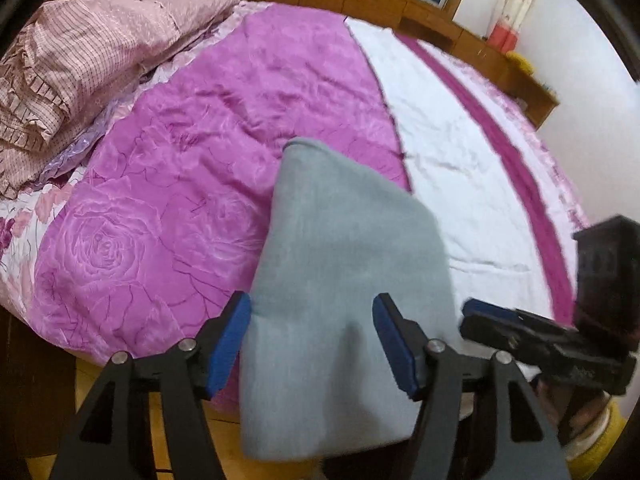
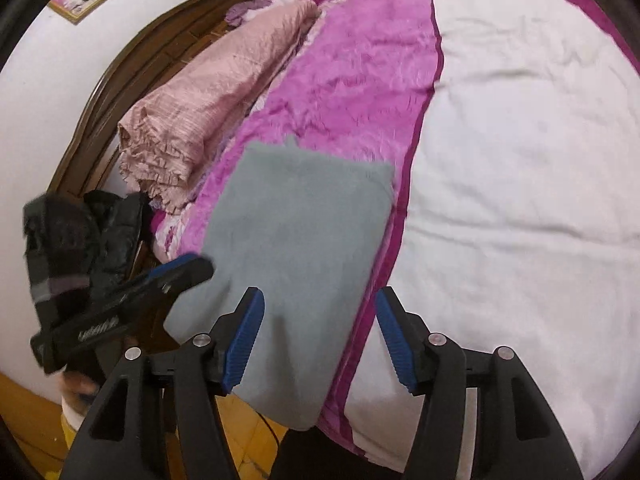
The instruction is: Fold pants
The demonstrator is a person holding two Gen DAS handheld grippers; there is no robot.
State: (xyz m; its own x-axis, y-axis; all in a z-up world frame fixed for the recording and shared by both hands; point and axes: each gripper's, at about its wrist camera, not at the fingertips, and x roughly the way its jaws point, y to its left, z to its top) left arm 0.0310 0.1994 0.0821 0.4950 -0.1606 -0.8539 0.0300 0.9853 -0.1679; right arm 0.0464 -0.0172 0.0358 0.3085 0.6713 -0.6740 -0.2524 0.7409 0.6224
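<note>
The grey pants [image 1: 340, 264] lie folded into a compact rectangle on the purple and white bedspread [image 1: 180, 168], near the bed's front edge, with the near end hanging over it. My left gripper [image 1: 312, 344] is open above the near end of the pants, holding nothing. My right gripper [image 2: 320, 340] is open over the near right edge of the pants [image 2: 296, 248], also empty. The right gripper also shows at the right of the left wrist view [image 1: 520, 328], and the left gripper shows at the left of the right wrist view [image 2: 132, 300].
Folded pink bedding [image 1: 92, 64] lies at the bed's far left by the wooden headboard [image 2: 132, 80]. A white part of the bedspread [image 2: 520, 160] spreads to the right. A wooden ledge [image 1: 460, 36] runs along the far side. Orange floor [image 2: 240, 432] lies below the bed edge.
</note>
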